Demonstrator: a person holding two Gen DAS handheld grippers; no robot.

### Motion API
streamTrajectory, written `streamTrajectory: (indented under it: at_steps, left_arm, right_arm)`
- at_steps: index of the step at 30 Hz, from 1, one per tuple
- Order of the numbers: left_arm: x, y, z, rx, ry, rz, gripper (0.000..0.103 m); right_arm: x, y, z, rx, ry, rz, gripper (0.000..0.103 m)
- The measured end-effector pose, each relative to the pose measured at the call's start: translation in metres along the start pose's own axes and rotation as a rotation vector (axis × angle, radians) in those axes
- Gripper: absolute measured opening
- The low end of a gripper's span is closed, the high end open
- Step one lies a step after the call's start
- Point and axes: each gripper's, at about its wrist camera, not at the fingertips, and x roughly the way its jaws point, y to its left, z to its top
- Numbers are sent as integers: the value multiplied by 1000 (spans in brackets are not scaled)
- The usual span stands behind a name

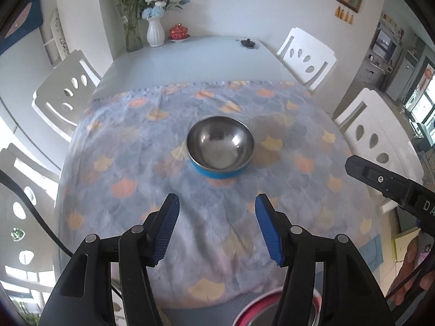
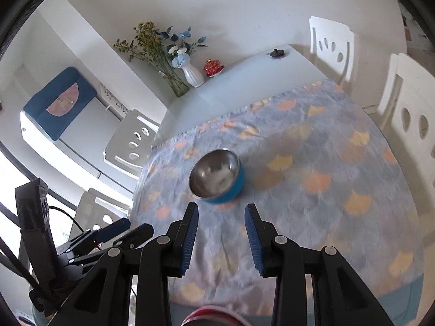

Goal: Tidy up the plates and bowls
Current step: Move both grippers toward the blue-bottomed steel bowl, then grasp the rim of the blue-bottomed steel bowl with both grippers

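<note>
A steel bowl with a blue outer wall (image 1: 220, 146) stands upright on the patterned cloth in the middle of the table; it also shows in the right wrist view (image 2: 217, 176). My left gripper (image 1: 216, 203) is open and empty, above the cloth a short way in front of the bowl. My right gripper (image 2: 221, 212) is open and empty, just short of the bowl's near rim. A pink-rimmed bowl (image 1: 261, 307) shows partly at the table's near edge under the left gripper, and as a red rim in the right wrist view (image 2: 212, 316).
The blue-grey cloth (image 1: 136, 163) covers the near half of the table. At the far end stand a white vase (image 1: 155, 32), a glass vase (image 1: 133, 35), a red lidded cup (image 1: 178, 32) and a black lid (image 1: 248, 43). White chairs (image 1: 307, 57) line both sides.
</note>
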Motion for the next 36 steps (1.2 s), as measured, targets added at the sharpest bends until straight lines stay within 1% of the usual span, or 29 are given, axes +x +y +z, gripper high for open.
streamTrajectory:
  at_steps: [2, 4, 8, 10, 12, 13, 14, 15, 17, 20, 22, 23, 25, 27, 28, 30, 32, 33, 34, 36]
  left_arm:
    - [14, 3, 6, -11, 21, 12, 56]
    - [29, 8, 6, -34, 50, 8, 56]
    - [63, 26, 1, -128, 123, -25, 56]
    - [73, 36, 2, -176, 130, -60, 56]
    - [77, 43, 4, -213, 97, -95, 56]
    - [79, 45, 6, -224, 84, -97, 56]
    - [82, 47, 8, -234, 79, -89, 56]
    - [87, 48, 11, -240, 80, -82, 56]
    - [97, 48, 15, -244, 89, -84, 56]
    - [117, 48, 21, -239, 115, -61, 56]
    - [132, 48, 23, -233, 132, -66, 56]
    - [137, 48, 23, -233, 137, -71, 56]
    - [149, 49, 24, -241, 140, -91, 55]
    - [156, 48, 25, -242, 143, -107, 53]
    - [159, 47, 25, -235, 147, -109, 52]
    - [164, 45, 27, -219, 148, -111, 50]
    - [170, 43, 29, -197, 148, -95, 37]
    - [173, 43, 29, -186, 151, -90, 35]
    - [176, 43, 29, -181, 156, -103, 31]
    - [179, 43, 28, -170, 152, -110, 27]
  right_arm:
    - [15, -5, 7, -2, 20, 6, 34]
    - [35, -10, 11, 6, 55, 22, 34]
    - [74, -20, 10, 47, 137, 49, 34]
    - [90, -26, 10, 61, 161, 61, 34]
    - [104, -33, 9, 82, 175, 97, 34]
    - [112, -37, 7, 99, 189, 112, 40]
    - [118, -40, 6, 113, 202, 118, 47]
    - [125, -45, 5, 132, 218, 125, 50]
    - [135, -51, 2, 152, 236, 136, 50]
    - [149, -59, -2, 167, 249, 153, 50]
    - [157, -61, -2, 180, 249, 177, 50]
    - [159, -61, -2, 185, 230, 207, 50]
    - [160, -57, -2, 163, 191, 228, 50]
    - [163, -48, 2, 120, 152, 227, 50]
    - [166, -44, 4, 99, 138, 210, 50]
    - [176, -38, 6, 65, 134, 180, 50]
    - [188, -33, 5, 29, 143, 151, 50]
    - [193, -34, 5, 29, 146, 142, 50]
    - [198, -35, 5, 32, 152, 132, 50]
    - [205, -37, 2, 40, 167, 132, 45]
